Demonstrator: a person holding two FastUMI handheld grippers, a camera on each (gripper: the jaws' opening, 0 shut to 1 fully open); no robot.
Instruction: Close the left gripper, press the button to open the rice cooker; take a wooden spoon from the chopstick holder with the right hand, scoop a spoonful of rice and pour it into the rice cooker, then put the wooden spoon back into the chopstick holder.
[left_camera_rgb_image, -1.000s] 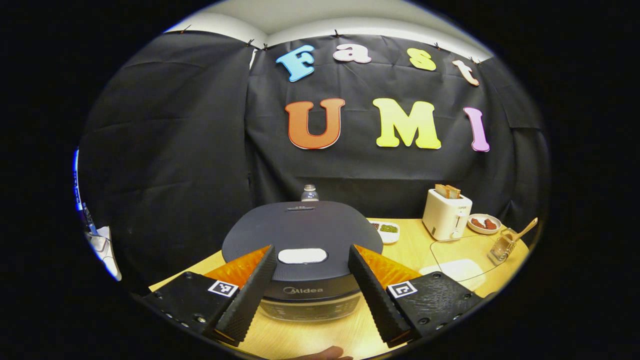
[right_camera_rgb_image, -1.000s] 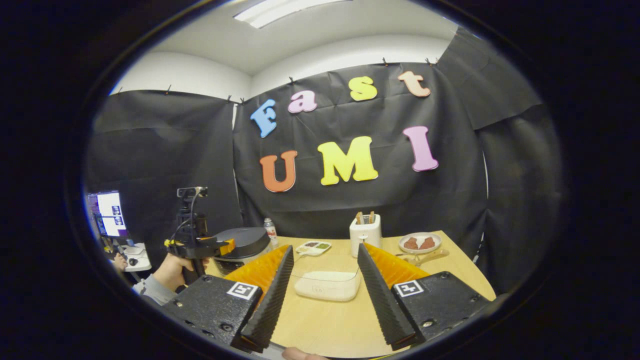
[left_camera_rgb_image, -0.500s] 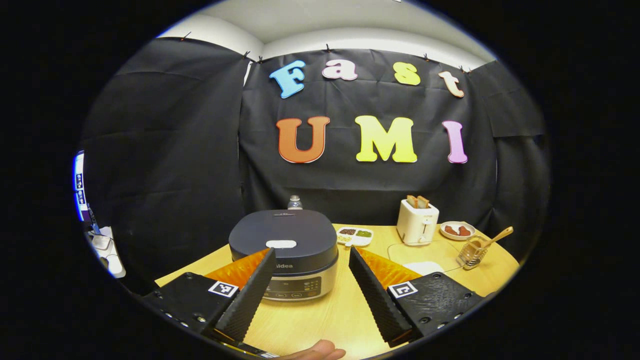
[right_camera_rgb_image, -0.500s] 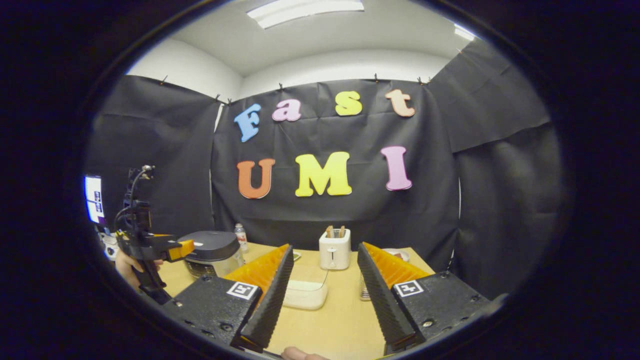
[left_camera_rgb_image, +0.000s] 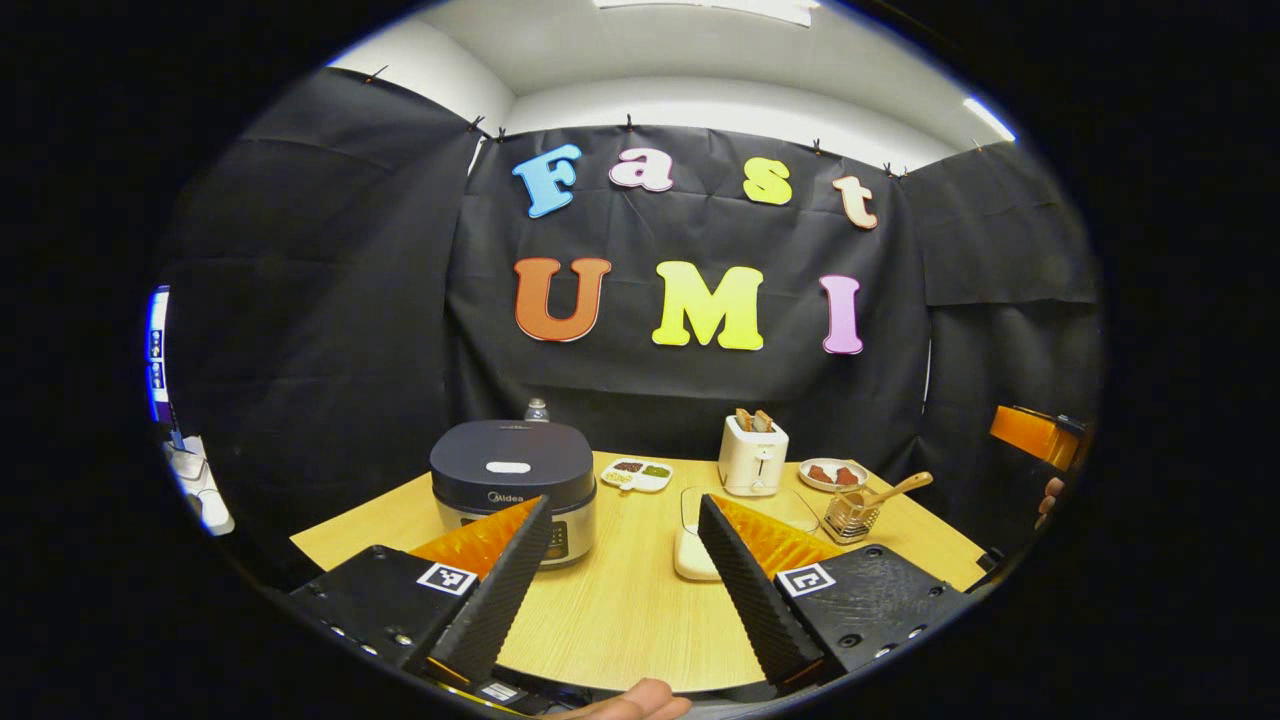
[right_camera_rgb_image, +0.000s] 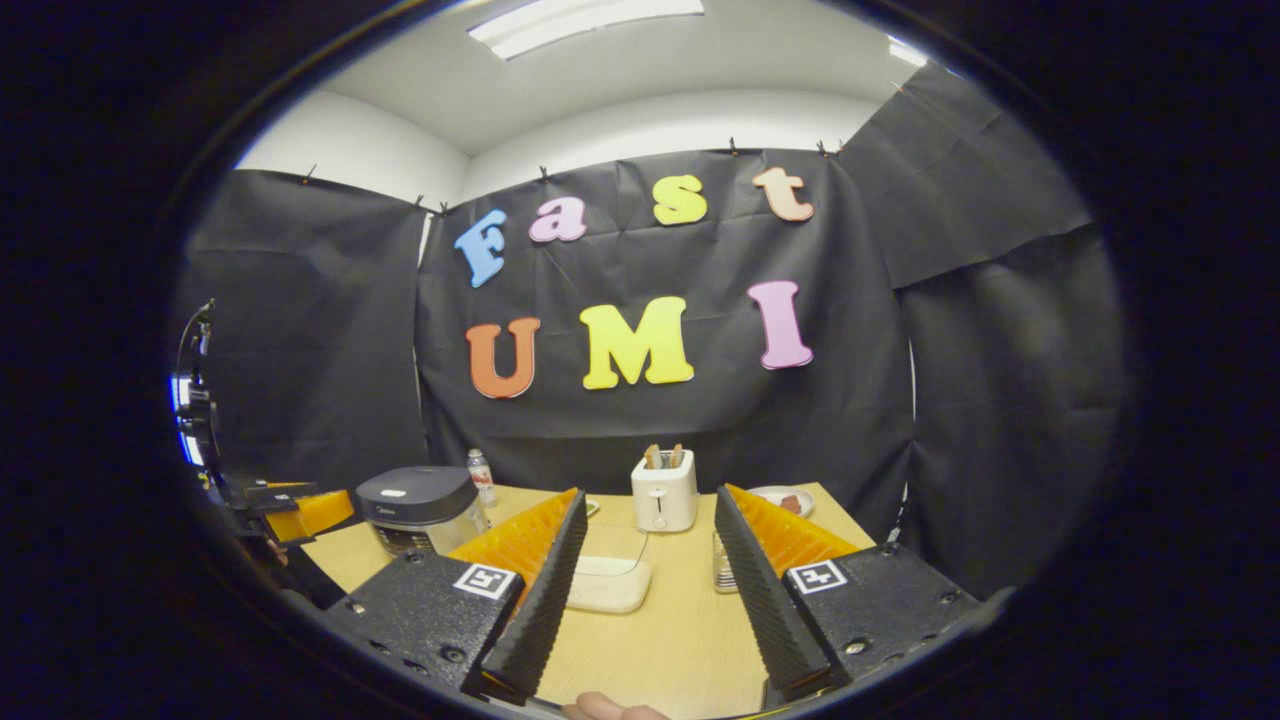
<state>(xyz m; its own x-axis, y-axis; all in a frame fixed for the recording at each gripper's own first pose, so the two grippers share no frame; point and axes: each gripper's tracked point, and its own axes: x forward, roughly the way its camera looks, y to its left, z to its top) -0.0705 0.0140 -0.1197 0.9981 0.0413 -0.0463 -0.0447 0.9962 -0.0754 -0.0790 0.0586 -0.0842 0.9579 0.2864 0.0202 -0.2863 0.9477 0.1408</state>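
Note:
The dark rice cooker (left_camera_rgb_image: 510, 480) stands at the table's left with its lid down and a white button (left_camera_rgb_image: 508, 467) on top. My left gripper (left_camera_rgb_image: 625, 505) is open and held back from the table's front edge, well short of the cooker. A wooden spoon (left_camera_rgb_image: 897, 489) leans out of the wire chopstick holder (left_camera_rgb_image: 852, 514) on the right. The clear rice container (left_camera_rgb_image: 692, 540) sits mid-table. My right gripper (right_camera_rgb_image: 645, 497) is open and empty, back from the table; its right finger partly hides the holder (right_camera_rgb_image: 722, 576). The cooker (right_camera_rgb_image: 415, 505) shows at left.
A white toaster (left_camera_rgb_image: 752, 462) with bread, a plate (left_camera_rgb_image: 830, 473) of red pieces, a small divided dish (left_camera_rgb_image: 638, 474) and a water bottle (left_camera_rgb_image: 537, 410) line the table's back. The other gripper (left_camera_rgb_image: 1035, 435) and a hand show at the far right edge.
Both grippers have drawn back from the table. The left one was just above the cooker lid and now sits well behind the front edge. The lid stays down.

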